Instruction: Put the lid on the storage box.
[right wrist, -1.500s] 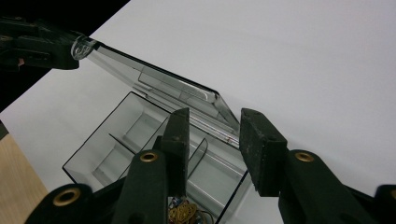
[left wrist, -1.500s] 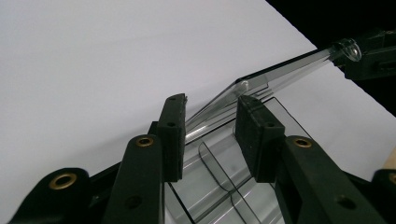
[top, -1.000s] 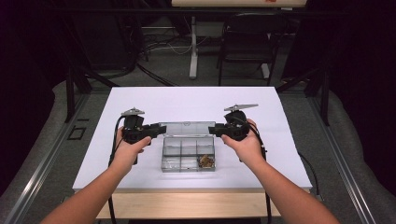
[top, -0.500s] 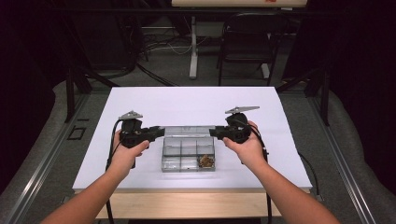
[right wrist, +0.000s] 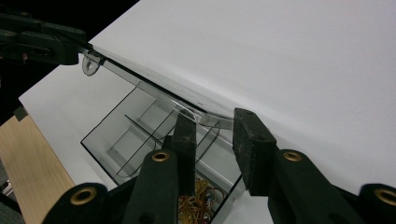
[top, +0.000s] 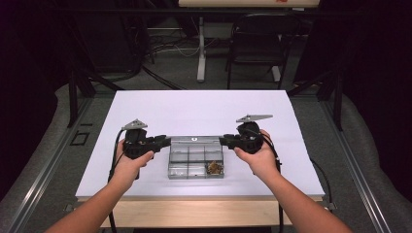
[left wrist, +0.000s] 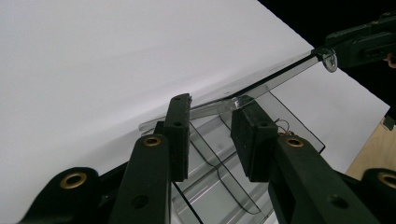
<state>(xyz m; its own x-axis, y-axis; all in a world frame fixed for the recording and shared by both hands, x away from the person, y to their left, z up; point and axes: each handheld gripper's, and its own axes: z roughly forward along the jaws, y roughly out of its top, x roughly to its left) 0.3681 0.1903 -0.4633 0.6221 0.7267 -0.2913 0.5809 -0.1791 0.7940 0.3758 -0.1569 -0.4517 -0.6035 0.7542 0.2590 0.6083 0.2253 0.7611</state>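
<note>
**Risks.** The left gripper (top: 167, 142) and the right gripper (top: 222, 141) stand at opposite ends of the lid (top: 194, 140) of a clear box (top: 195, 162). Both sets of jaws have just been closing. They are now half-narrowed, with a lid corner between each pair. In both gripper views a gap shows beside the thin plastic, so neither pair appears to be clamping it.

- The lid edge is thin and slick. Jaws closing off-centre could let a corner slide out, and the lid would drop onto the tray.
- If one side grips before the other, the lid could twist at its hinge line. That could also drag the light box across the counter (top: 204, 109).
- A sudden tug could tip the box and spill what is in it. The box lies close to the near edge, so spilled parts could go off the counter.

**Container.** The box sits at the middle of the near edge of the counter. It is divided into small compartments.

- The near right compartment holds a brownish-gold tangle (top: 214, 168) of small pieces. Their kind cannot be told.
- The other compartments look empty.
- The lid rises along the far side of the box, tilted rather than flat. A hang tab (left wrist: 329, 60) is at one end.
</note>
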